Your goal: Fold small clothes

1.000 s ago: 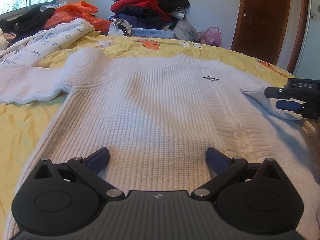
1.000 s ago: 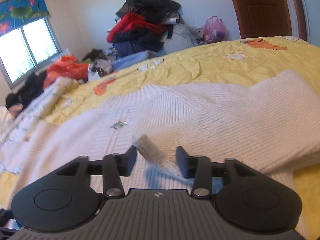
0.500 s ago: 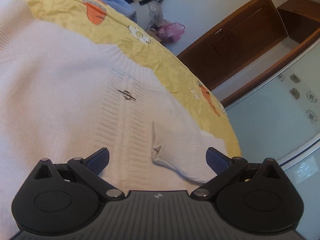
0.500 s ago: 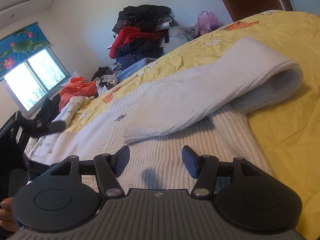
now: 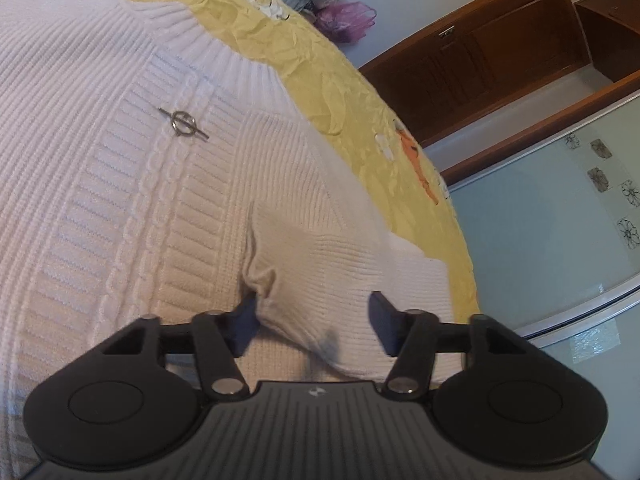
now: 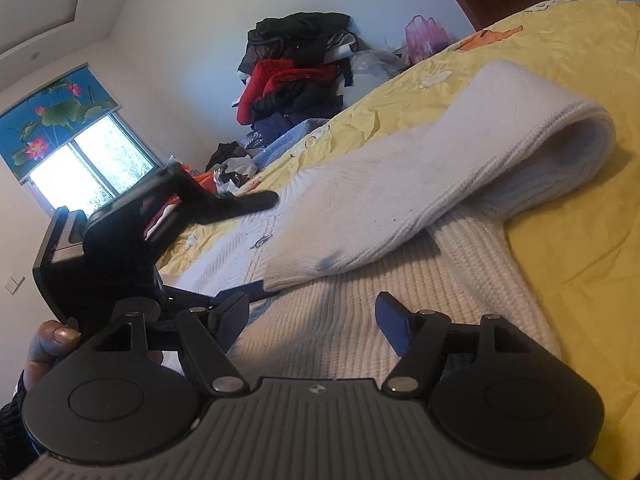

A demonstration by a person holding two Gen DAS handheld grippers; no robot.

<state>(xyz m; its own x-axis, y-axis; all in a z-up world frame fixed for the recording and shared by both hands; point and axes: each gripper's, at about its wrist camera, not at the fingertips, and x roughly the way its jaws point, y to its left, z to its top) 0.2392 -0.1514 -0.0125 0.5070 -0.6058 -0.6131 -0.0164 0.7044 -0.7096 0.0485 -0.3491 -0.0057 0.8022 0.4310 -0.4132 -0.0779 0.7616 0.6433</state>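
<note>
A white ribbed sweater (image 5: 100, 208) with a small metal brooch (image 5: 184, 124) lies flat on the yellow bedsheet (image 5: 320, 76). Its right sleeve (image 6: 440, 184) is folded in across the body. The sleeve's cuff (image 5: 328, 276) lies between the fingers of my left gripper (image 5: 314, 320). Those jaws are closing, and the left pad is at the cuff's puckered edge while the right pad stands clear of the knit. My right gripper (image 6: 312, 316) hovers over the sweater's lower body (image 6: 340, 320), jaws opening with nothing between them. The left gripper (image 6: 160, 232) also shows in the right wrist view, at that cuff (image 6: 304, 256).
A heap of dark and red clothes (image 6: 296, 76) is piled beyond the bed's far side, near a pink bag (image 6: 424, 36). A wooden door (image 5: 480, 64) and a frosted glass panel (image 5: 560, 220) stand past the bed's right edge. A hand (image 6: 52, 340) holds the left gripper.
My left gripper swung right across the sweater to the sleeve cuff, rolled, and narrowed its jaws around it. My right gripper let the cuff go, drew back and widened its jaws.
</note>
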